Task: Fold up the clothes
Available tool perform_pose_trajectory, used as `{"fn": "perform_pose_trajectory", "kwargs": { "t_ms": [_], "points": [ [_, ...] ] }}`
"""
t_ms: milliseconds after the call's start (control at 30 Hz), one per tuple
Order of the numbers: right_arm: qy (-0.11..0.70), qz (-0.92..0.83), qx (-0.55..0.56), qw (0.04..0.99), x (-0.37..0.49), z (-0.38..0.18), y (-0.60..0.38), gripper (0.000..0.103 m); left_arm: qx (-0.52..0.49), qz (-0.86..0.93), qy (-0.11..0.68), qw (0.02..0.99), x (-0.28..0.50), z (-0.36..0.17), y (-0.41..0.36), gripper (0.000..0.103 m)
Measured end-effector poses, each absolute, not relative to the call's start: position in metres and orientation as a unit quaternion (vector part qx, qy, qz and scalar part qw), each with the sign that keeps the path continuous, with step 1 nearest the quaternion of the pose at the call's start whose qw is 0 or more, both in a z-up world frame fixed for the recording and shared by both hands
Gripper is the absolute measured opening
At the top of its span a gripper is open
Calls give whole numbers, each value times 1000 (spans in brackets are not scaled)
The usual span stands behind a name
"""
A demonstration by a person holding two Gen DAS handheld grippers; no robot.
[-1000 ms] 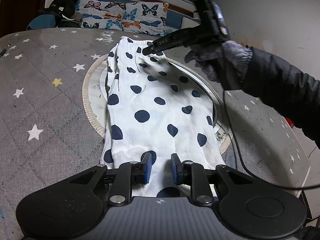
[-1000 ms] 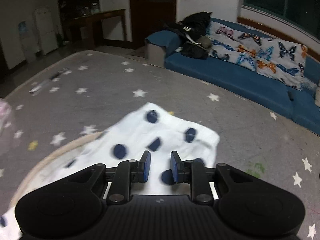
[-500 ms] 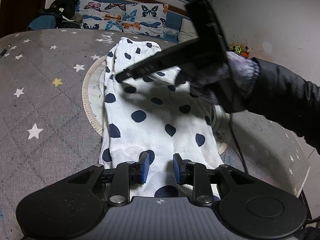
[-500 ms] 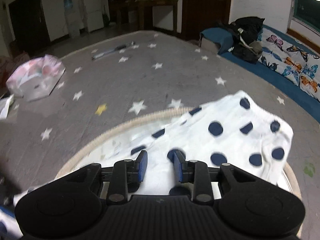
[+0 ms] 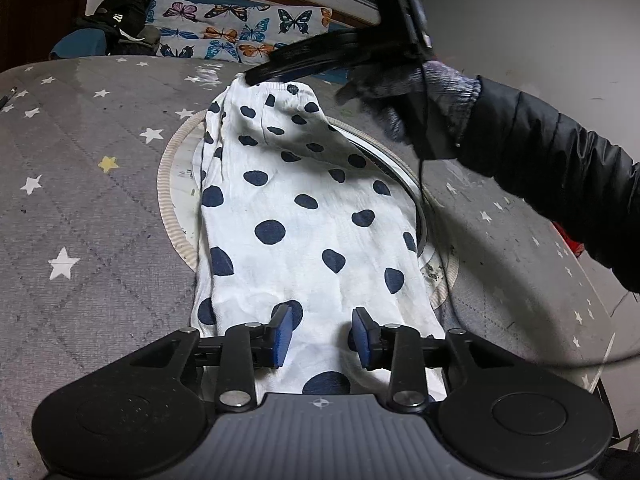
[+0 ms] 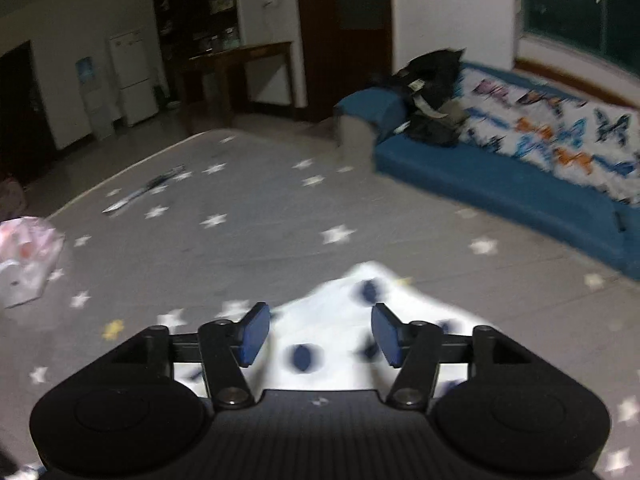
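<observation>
Here's the spotted garment (image 5: 312,216), white with dark dots, lying long and flat down the middle of the star-print cover (image 5: 92,208), draped over a round hoop (image 5: 170,208) that peeks out on both sides. The left gripper (image 5: 320,334) sits at the near hem, jaws opening, blue pads spread with cloth lying below them but not pinched. Up at the far end the right gripper (image 5: 250,77) hovers just over the gathered edge; in its own blurred view (image 6: 320,334) the jaws are opening wide, fabric beneath and nothing clamped.

This looks like thin, soft cotton: light, floppy, no stiffness at all. It will sag and crease wherever it is lifted, so I'd take it by the corners of the hem or the gathered far edge, where the cloth is doubled. The long side edges run fairly straight. Plenty of bare cover to the left; on the right, a sleeve (image 5: 560,184) and trailing cable (image 5: 424,184) crowd things. Far off, the blue sofa (image 6: 500,188) stays well clear.
</observation>
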State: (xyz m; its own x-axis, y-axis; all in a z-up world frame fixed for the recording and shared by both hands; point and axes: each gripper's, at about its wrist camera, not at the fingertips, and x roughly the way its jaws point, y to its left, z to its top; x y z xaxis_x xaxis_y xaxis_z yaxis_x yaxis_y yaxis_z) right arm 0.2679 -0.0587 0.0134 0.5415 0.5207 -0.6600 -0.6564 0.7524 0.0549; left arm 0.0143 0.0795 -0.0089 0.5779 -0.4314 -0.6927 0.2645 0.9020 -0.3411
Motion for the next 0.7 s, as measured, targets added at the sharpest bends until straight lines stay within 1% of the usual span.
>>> {"fn": "perform_pose_trajectory", "kwargs": {
  "t_ms": [233, 433, 600, 667, 700],
  "points": [
    [354, 282, -69, 889, 297, 3, -110, 61, -98, -196, 418, 882, 14, -8, 79, 39],
    [367, 282, -51, 885, 308, -21, -119, 63, -92, -193, 422, 881, 17, -7, 75, 42],
    [353, 288, -36, 889, 307, -27, -121, 63, -93, -192, 424, 880, 19, -7, 74, 42],
    [349, 290, -41, 890, 307, -28, -119, 55, -94, -191, 425, 880, 19, -7, 74, 43],
    [347, 291, -44, 890, 307, -28, -117, 48, -94, -191, 425, 880, 19, -7, 74, 43]
  ]
}}
